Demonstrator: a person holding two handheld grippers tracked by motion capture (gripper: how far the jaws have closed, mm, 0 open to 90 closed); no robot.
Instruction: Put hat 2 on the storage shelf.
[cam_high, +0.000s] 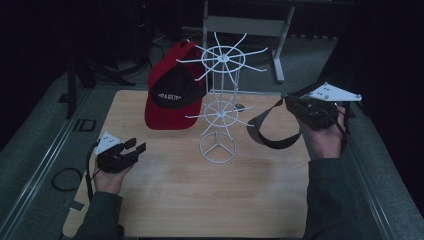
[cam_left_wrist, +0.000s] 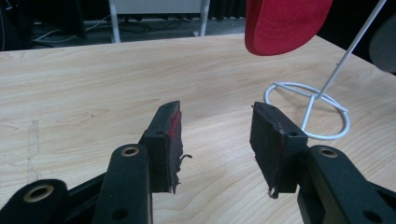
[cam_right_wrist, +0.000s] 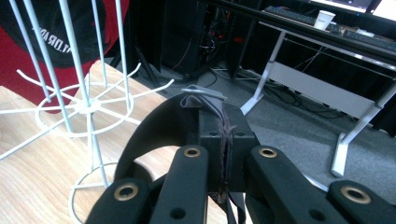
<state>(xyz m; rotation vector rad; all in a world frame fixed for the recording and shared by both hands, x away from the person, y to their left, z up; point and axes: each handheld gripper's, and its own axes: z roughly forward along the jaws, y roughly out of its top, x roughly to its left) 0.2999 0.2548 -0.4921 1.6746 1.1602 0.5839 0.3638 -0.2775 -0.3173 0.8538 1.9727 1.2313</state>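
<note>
Black fabric visor (cam_high: 272, 131) hangs clamped in the right gripper (cam_high: 296, 104) beside the white wire rack (cam_high: 220, 105); left gripper (cam_high: 134, 149) rests, jaws apart, holding nothing.

Black two-jaw tools (cam_high: 131, 148), brass rivets, grey plates, dark sleeves (cam_high: 327, 200)

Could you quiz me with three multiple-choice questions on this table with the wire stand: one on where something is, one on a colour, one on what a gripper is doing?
1. Where is the cap?
A. hanging on the white wire rack
B. flat on the table
C. on the floor

2. What colours is the cap?
A. blue and white
B. red and black
C. all green

3. What is the right gripper doing?
A. hanging open
B. shut on nothing
C. clamped on a dark visor

Answers: 1 A, it hangs above the tabletop; 2 B, red brim, black front; 3 C, fabric sits pinched between its jaws.
</note>
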